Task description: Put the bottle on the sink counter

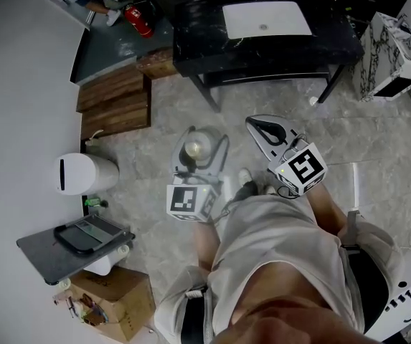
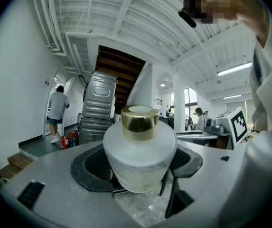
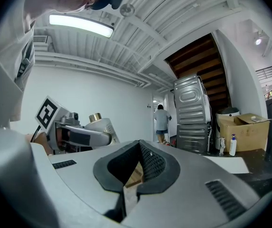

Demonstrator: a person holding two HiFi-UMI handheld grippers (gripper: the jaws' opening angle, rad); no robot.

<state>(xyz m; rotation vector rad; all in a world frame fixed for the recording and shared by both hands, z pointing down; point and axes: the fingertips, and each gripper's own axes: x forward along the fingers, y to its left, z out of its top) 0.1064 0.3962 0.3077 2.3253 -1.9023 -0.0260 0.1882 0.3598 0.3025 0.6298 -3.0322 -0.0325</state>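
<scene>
Head view, starting at the left: my left gripper (image 1: 199, 140) is clamped around the frosted, gold-capped bottle (image 1: 197, 149), holding it upright above the floor (image 1: 363, 135), well short of the front edge of the black sink counter (image 1: 198, 45). To the right, my right gripper (image 1: 265, 126) is pinched closed on nothing. I judge the pickup done; carrying the bottle over and setting it on the counter is left
</scene>
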